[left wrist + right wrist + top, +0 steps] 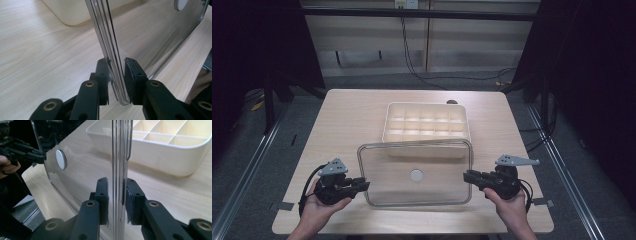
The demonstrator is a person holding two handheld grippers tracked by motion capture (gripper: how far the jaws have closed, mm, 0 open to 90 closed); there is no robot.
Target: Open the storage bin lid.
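A clear plastic lid with a white round disc at its middle is held flat over the table, in front of a cream compartment box. Its far edge overlaps the box's near rim in the high view. My left gripper is shut on the lid's left rim, which sits between the pads. My right gripper is shut on the right rim. In the right gripper view, the lid, the disc and the box lie ahead, with the left gripper beyond.
The light wooden table has bare surface to the left, right and behind the box. A small dark object lies just behind the box. Metal rails and dark floor flank the table, and cables run along the floor at the back.
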